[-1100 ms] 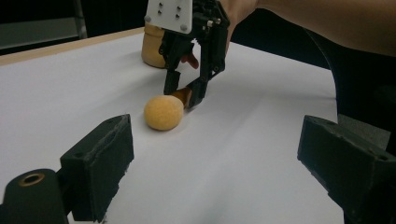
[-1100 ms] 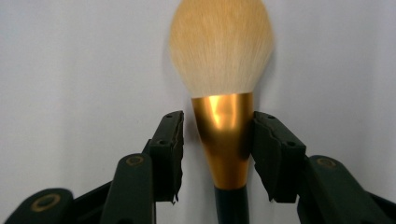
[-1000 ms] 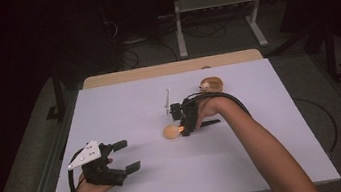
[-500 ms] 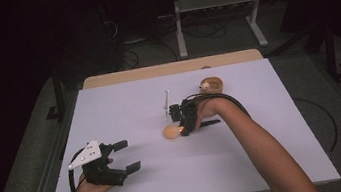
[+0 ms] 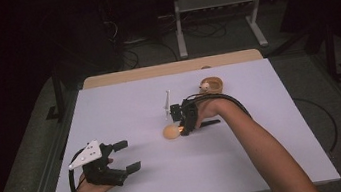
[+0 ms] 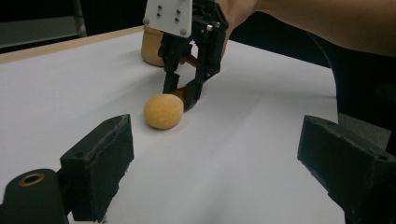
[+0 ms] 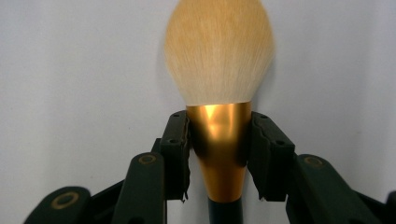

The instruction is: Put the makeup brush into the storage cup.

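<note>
The high view is looking forward and down from the near edge, taking in the whole bench (image 5: pixel 124 102). The left gripper view is sitting low by the near-left corner, facing across to the brush (image 6: pixel 163 111) mid-bench. The right gripper view is hovering close over that same brush (image 7: pixel 219 56).

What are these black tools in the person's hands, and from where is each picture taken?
They are hand-held grippers with two jaws each. One picture looks down from above the white table; each other picture comes from a camera on one gripper. The right gripper has just closed on the gold metal collar of a fluffy orange-bristled makeup brush, which lies on the table. The left gripper rests open, holding nothing. Behind the brush stands a light wooden holder.
</note>
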Tool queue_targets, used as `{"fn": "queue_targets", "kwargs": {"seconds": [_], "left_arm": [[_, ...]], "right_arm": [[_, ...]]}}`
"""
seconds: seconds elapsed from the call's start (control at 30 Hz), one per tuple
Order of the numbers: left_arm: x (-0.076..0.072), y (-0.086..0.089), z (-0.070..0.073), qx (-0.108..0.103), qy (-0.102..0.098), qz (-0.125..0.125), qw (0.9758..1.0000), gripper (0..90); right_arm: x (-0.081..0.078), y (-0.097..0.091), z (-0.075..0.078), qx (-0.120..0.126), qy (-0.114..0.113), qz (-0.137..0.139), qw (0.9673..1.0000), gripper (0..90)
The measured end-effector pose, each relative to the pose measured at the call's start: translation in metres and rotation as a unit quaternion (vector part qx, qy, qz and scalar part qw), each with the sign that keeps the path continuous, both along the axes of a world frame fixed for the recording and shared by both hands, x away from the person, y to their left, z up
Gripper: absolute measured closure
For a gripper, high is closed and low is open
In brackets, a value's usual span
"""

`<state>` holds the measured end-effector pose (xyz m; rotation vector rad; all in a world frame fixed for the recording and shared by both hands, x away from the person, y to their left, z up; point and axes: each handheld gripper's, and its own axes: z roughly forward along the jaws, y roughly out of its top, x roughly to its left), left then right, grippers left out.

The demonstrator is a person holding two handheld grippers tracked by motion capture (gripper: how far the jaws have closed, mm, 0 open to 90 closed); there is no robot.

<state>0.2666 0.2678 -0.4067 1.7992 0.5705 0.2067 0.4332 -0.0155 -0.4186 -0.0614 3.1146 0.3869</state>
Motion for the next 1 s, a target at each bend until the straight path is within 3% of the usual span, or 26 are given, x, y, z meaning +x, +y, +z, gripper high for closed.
{"fn": "queue_targets", "kwargs": {"seconds": [0.3, 0.53, 1.0], "left_arm": [[0.0, -0.001, -0.001, -0.002, 0.001, -0.002, 1.0, 10.0], [0.0, -0.001, -0.001, -0.001, 0.0, -0.002, 1.0, 10.1], [-0.001, -0.001, 0.0, -0.001, 0.001, -0.002, 1.0, 10.1]], "right_arm": [[0.002, -0.003, 0.001, 0.011, 0.0, -0.008, 0.9999, 61.0], [0.002, -0.009, 0.008, 0.029, 0.005, -0.037, 0.9989, 61.2], [-0.003, -0.033, 0.024, 0.088, -0.006, -0.099, 0.9911, 61.4]]}}
